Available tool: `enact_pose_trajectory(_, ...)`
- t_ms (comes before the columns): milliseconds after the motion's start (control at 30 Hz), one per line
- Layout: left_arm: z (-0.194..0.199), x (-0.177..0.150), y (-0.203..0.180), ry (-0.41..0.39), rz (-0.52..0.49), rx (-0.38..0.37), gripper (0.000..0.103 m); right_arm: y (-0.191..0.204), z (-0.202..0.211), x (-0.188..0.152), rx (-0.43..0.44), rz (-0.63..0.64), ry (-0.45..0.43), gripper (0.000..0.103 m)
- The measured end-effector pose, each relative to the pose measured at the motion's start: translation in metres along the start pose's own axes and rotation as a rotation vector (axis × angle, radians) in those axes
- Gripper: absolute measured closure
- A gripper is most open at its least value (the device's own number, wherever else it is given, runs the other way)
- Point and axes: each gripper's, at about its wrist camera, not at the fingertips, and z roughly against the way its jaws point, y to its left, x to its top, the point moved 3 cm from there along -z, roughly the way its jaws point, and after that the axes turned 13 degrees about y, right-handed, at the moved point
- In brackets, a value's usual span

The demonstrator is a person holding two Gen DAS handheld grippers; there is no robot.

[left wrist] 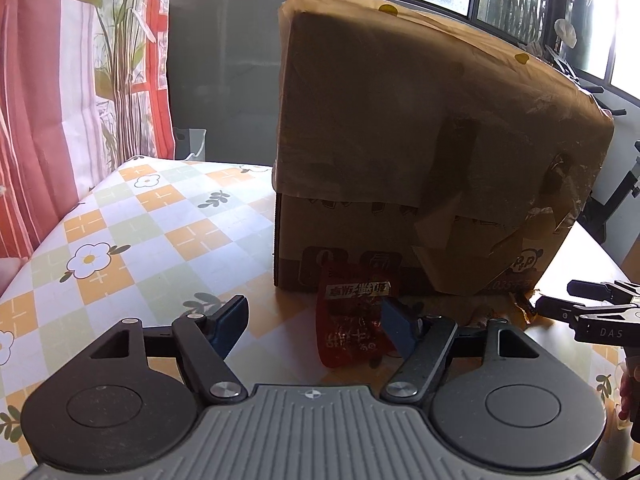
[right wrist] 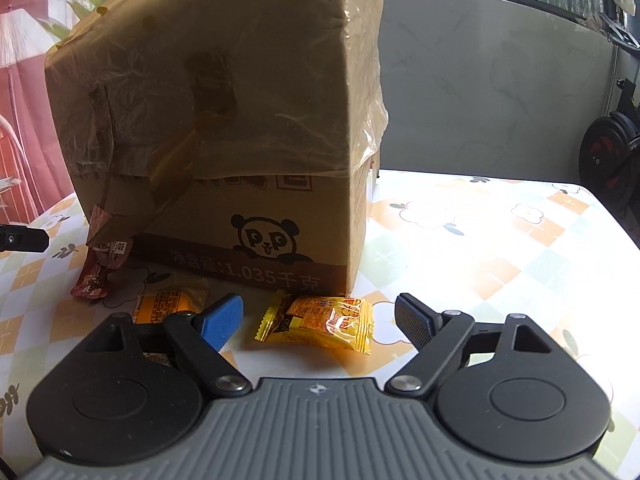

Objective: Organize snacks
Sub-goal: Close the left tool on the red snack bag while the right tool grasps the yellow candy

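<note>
cardboard looms, snacks wait at its foot

brown cardboard box with a panda print (right wrist: 224, 128) stands on the flower-patterned checked tablecloth (left wrist: 132, 232), and three packets lie along its base. the left gripper (left wrist: 312, 324) sits low, its blue-padded jaws spread wide around the crinkly red foil snack packet (left wrist: 348, 320), with the right pad just at the packet's edge and the left one well clear. nothing clamped yet. over on the other side, the right gripper (right wrist: 318, 318) is level with the table, jaws wide apart, straddling the glossy yellow wrapped snack (right wrist: 316, 322) without touching it. a second orange-yellow packet (right wrist: 168, 304) lies just beside its left finger.

the danger, i'd say: slippery film. close off-centre and the red packet could squirt out or slide under the box's loose flap. the yellow one sits close to the box corner, so a push forward might jam it against the cardboard.
</note>
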Motion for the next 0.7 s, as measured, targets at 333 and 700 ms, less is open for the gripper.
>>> enact_pose_trajectory(333, -0.019, 0.000, -0.013, 0.022, -0.032, -0.010, 0.028, -0.005, -0.011, -0.006, -0.013, -0.034, 0.001, 0.022)
enact_pose_trajectory(700, -0.047, 0.000, -0.033, 0.068, -0.057, -0.050, 0.029, 0.001, -0.029, -0.001, -0.029, 0.002, 0.061, 0.032)
